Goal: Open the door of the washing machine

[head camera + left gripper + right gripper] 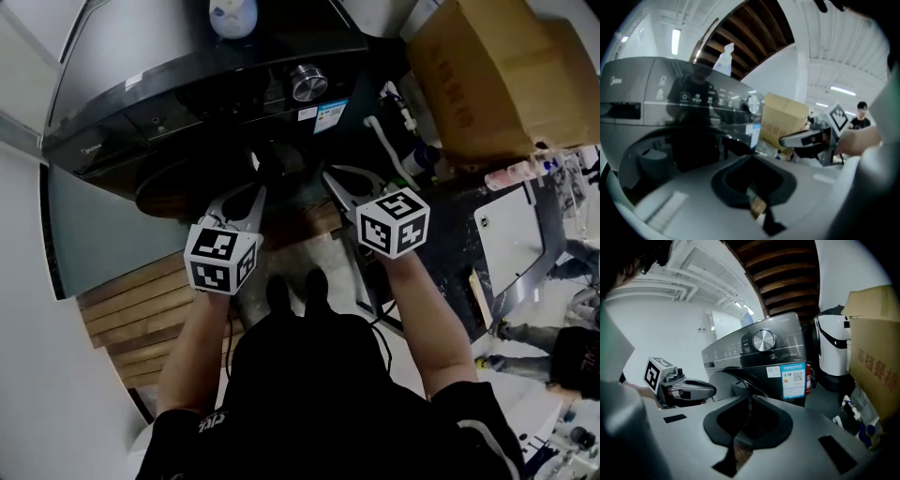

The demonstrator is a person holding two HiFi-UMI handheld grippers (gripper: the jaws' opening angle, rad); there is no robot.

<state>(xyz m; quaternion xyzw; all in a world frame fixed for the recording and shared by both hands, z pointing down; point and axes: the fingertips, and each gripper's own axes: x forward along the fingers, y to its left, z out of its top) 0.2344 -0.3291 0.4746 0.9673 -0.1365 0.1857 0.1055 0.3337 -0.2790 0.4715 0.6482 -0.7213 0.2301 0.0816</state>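
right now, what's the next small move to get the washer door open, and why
Probably spread the right gripper and ease it toward the door rim. It and the left gripper both have jaws together, holding nothing, short of the washing machine, so neither can catch the door yet.

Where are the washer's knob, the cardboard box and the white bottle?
knob (764, 340): right gripper view, metal face.
cardboard box (497, 75): head view, top side.
white bottle (723, 64): left gripper view, body.
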